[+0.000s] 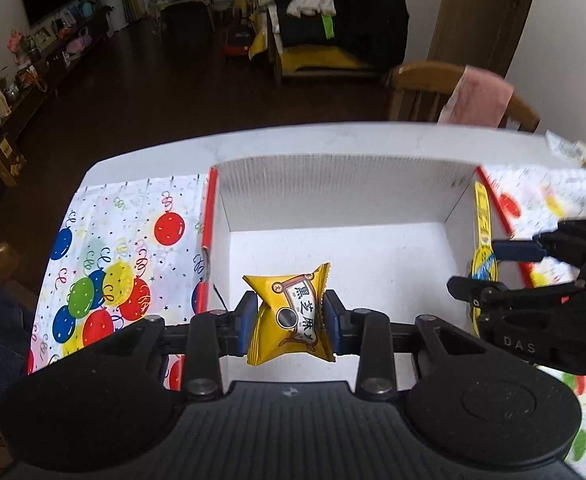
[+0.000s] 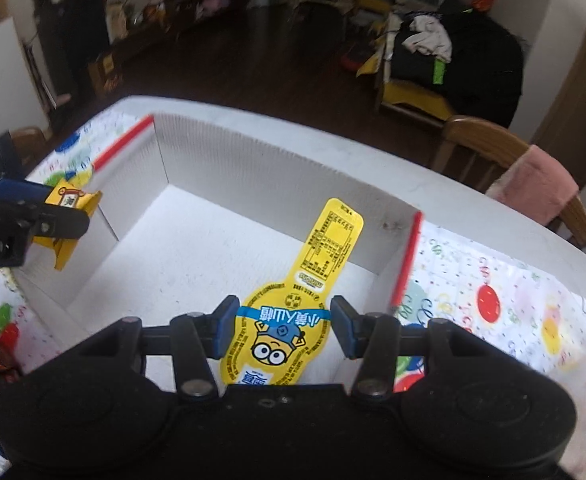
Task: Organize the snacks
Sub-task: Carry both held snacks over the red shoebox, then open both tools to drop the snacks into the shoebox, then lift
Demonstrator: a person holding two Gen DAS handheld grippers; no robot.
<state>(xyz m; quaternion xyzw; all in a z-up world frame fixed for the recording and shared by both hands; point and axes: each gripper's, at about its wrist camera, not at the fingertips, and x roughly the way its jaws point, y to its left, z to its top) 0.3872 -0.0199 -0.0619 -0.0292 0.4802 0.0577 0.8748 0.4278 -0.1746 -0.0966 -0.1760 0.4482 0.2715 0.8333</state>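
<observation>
Yellow packet [image 1: 289, 314], pinched between the pads of my left gripper [image 1: 289, 320], hangs over the white box [image 1: 333, 184]. My right gripper [image 2: 281, 328] clamps a yellow cartoon pouch [image 2: 293, 308] above the same box, on the balloon-print cloth [image 1: 113, 240].

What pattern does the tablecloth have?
Coloured balloons and curly streamers on white tablecloth; the left wrist view shows it best.
</observation>
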